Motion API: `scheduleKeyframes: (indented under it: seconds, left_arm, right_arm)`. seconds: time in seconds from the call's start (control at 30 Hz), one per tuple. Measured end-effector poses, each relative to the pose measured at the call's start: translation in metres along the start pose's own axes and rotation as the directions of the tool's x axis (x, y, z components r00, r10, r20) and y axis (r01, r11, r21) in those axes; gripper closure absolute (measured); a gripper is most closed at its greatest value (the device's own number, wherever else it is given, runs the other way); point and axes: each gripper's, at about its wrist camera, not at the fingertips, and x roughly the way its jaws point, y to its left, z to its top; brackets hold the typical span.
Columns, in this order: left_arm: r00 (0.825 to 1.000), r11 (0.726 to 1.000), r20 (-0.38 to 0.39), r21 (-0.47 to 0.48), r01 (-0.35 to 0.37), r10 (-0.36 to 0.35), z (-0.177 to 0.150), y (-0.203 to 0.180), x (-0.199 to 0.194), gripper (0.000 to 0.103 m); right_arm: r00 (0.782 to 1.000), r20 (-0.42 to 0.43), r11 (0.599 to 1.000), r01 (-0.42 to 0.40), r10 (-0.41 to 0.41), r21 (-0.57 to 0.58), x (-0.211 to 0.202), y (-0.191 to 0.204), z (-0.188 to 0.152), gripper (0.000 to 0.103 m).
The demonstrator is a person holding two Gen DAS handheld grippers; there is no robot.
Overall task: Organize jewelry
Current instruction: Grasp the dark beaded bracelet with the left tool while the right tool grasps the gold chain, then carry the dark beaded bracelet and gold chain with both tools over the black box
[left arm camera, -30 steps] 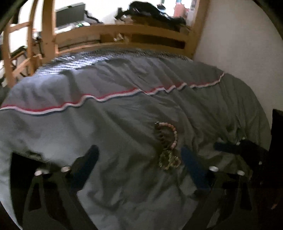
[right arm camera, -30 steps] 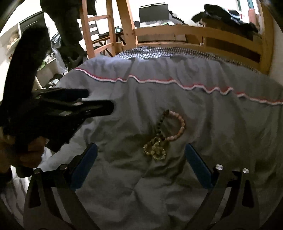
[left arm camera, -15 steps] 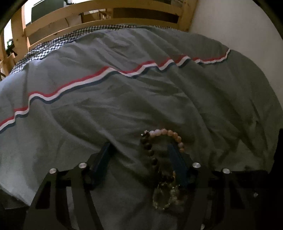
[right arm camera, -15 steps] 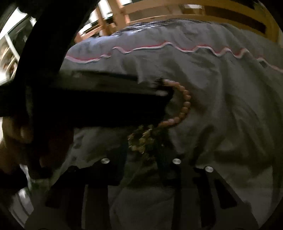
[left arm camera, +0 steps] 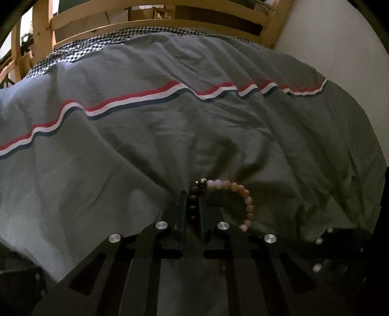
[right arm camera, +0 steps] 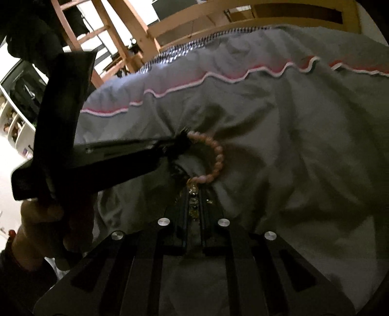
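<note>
A bead bracelet, half pink and half dark beads, lies on a grey duvet. My left gripper is shut on its dark-bead side; the pink arc curves out to the right. In the right wrist view the same bracelet shows with the left gripper reaching in from the left and clamped on it. My right gripper is shut on a gold chain piece that touches the bracelet's near end. Most of the gold piece is hidden between the fingers.
The duvet has a red, white and navy stripe across it. A wooden bed frame stands behind, a white wall at right. A hand holds the left gripper. Shelves stand far left.
Both grippers came down onto the jewelry and closed. The left went from wide open to shut on the dark beads; the right went from open to shut on the gold piece.
</note>
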Motion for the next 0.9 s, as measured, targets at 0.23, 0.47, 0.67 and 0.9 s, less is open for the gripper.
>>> scheduleKeyframes:
  seconds: [0.23, 0.47, 0.67, 0.9]
  left_arm:
    - [1.0, 1.0, 0.006, -0.026, -0.016, 0.016, -0.02, 0.004, -0.027, 0.095]
    - [1.0, 0.997, 0.025, -0.078, -0.007, 0.009, -0.043, 0.007, -0.062, 0.095]
    - [0.999, 0.994, 0.04, -0.103, -0.024, 0.028, -0.064, 0.01, -0.094, 0.095]
    - [0.997, 0.993, 0.049, -0.111, -0.048, 0.054, -0.089, 0.011, -0.129, 0.095]
  right_arm:
    - [0.999, 0.043, 1.0, 0.012, -0.012, -0.004, -0.024, 0.006, -0.001, 0.095]
    - [0.997, 0.076, 1.0, 0.001, 0.001, -0.025, -0.051, 0.018, -0.006, 0.095]
    - [0.997, 0.08, 0.999, 0.007, -0.003, -0.052, -0.065, 0.033, -0.007, 0.095]
    - [0.996, 0.084, 0.996, 0.009, -0.002, -0.084, -0.086, 0.059, -0.015, 0.095]
